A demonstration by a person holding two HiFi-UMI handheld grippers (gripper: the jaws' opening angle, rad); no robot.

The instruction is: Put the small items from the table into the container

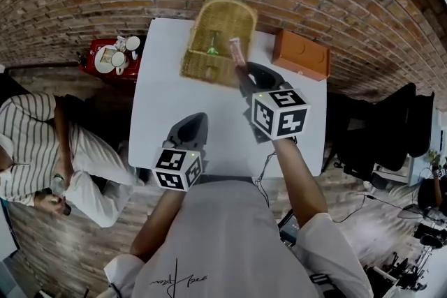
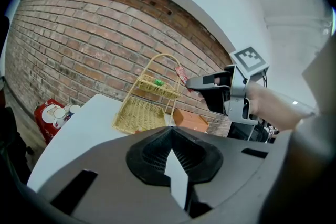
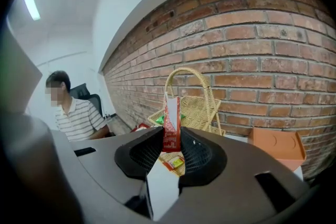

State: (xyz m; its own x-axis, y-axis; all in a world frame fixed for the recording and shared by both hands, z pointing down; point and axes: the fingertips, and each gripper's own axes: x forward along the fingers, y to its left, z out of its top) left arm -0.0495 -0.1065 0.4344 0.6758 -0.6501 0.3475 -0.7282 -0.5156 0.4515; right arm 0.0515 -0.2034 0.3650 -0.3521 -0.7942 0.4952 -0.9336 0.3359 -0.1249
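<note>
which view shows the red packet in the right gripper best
The right gripper view: the thin red printed packet stands upright, centred, clamped between that gripper's jaws. The head view shows only its pale end; the left gripper view, a distant sliver.

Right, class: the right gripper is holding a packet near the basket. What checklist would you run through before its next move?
1. Red packet gripped by right gripper: ok, upright between the jaws.
2. Packet over a tier of the wicker basket: cannot tell; it sits by the basket's right edge.
3. Room in basket: ok, mostly bare wicker.
4. Left gripper out of the way: ok, shut, empty, well back.
5. Orange box clear of the basket: ok, stands apart.
</note>
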